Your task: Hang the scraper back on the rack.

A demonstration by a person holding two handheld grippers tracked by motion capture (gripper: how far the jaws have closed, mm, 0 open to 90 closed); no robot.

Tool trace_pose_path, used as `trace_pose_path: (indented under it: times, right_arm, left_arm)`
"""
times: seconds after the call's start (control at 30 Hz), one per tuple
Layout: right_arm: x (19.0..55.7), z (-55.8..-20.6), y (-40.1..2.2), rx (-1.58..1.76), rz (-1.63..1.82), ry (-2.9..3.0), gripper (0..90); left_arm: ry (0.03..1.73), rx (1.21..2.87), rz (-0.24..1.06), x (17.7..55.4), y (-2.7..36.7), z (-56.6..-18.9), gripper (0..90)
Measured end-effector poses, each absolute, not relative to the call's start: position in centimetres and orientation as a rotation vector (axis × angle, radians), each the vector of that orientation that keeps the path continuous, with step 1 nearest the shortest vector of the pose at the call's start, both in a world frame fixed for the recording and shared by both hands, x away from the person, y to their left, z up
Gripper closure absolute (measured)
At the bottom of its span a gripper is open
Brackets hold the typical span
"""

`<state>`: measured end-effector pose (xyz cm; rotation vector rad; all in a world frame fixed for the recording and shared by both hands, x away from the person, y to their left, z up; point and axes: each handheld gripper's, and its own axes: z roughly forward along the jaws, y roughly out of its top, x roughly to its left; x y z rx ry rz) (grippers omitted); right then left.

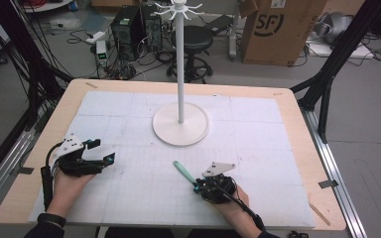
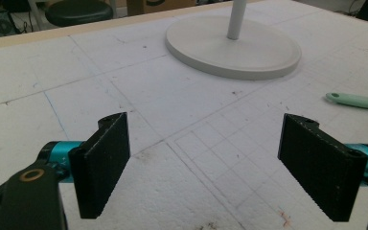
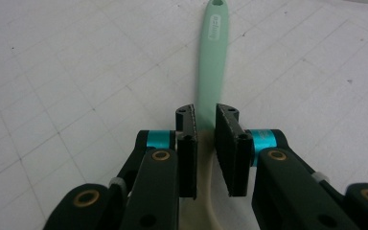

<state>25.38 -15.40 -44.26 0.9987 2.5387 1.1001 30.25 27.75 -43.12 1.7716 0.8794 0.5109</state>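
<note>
- Mint-green utensil handle [image 3: 212,62] lay on the white gridded mat [image 1: 129,198], running from the right gripper [image 1: 197,189] toward 11 o'clock in the high view.
- Seen up close in the right gripper view: hanging hole at the handle's far tip, pale lettering below it, cream-coloured part toward the near end, between the black pads [image 3: 230,148].
- Narrow jaws there, drawn in on either side of the handle; actual pressing contact could not be told, a thin gap seeming to remain at each side.
- No earlier frame offered, so nothing written of jaw motion.
- Left gripper [image 1: 106,151] rested at about 8 o'clock of the mat in the high view, jaws wide, nothing between them.
- Left gripper view added bare mat between its pads [image 2: 100,167], the handle's tip at 3 o'clock, and the white round base [image 2: 232,48] of the stand at 12 o'clock.
- High view alone gave the stand's pole [image 1: 180,64] and hooked top [image 1: 179,7], plus both hands at 6 o'clock.
</note>
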Motion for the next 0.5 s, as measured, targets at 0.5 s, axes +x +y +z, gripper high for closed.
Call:
trace_pose_path:
  times: [0.5]
  right_arm:
    - [26.4, -43.9, -16.4, 1.082, 1.152, 2.572, 80.9]
  left_arm:
    - [0.88, 1.768, 0.508, 30.3, 27.7, -43.2, 19.1]
